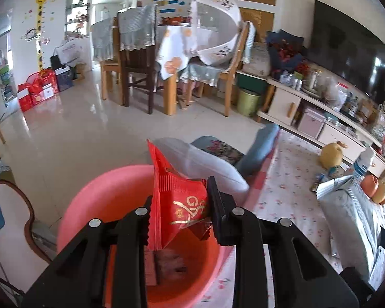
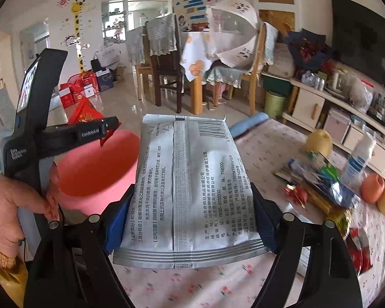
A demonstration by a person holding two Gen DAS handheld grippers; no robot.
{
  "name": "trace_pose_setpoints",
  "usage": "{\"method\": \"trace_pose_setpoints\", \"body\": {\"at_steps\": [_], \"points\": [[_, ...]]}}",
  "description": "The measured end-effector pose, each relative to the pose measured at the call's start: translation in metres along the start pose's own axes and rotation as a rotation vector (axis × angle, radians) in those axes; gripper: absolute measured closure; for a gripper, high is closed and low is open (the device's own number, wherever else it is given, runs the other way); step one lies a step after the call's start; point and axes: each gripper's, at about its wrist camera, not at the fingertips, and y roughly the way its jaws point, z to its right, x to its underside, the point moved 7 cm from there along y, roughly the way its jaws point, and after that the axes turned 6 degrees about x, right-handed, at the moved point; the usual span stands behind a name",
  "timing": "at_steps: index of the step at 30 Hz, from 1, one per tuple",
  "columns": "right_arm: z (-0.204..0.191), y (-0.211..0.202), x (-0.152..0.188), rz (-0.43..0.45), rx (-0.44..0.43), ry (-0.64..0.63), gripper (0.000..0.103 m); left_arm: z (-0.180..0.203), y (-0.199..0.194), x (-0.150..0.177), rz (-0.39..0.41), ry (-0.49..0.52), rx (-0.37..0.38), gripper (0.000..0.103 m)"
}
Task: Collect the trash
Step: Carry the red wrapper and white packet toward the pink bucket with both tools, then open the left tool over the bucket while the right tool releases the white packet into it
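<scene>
Silver printed pouch [image 2: 187, 195] sits clamped in right gripper [image 2: 190, 218].

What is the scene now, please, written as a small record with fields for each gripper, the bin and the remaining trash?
left gripper: shut on a red wrapper, held over the pink basin
right gripper: shut on a silver packet, printed side up, beside the basin
basin contents: some wrappers at the bottom, unclear which
remaining trash: a heap of wrappers on the flowered cloth, with a white bottle beside it
</scene>
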Motion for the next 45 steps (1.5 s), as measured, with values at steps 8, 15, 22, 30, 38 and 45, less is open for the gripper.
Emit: {"method": "trace_pose_setpoints", "body": {"at_steps": [8,15,22,30,38,45], "points": [[-0.049,0.017,-0.019,-0.005,-0.04,-0.068,0.021,-0.036,0.002,-0.001,-0.002,-0.039,-0.045,0.074],[-0.092,0.039,-0.026,-0.026,-0.059,-0.126,0.021,-0.066,0.005,0.0,-0.008,-0.078,-0.074,0.074],[-0.117,0.064,-0.03,-0.053,-0.062,-0.167,0.021,-0.092,0.008,0.002,-0.018,-0.111,-0.1,0.074],[-0.135,0.083,-0.03,-0.06,-0.046,-0.236,0.02,-0.108,0.012,0.001,-0.03,-0.128,-0.127,0.074],[-0.136,0.092,-0.023,-0.069,-0.028,-0.265,0.01,-0.117,0.011,-0.001,-0.03,-0.128,-0.198,0.029],[-0.119,0.081,-0.023,-0.043,-0.004,-0.218,0.01,-0.11,0.01,-0.003,-0.024,-0.114,-0.198,0.021]]}}
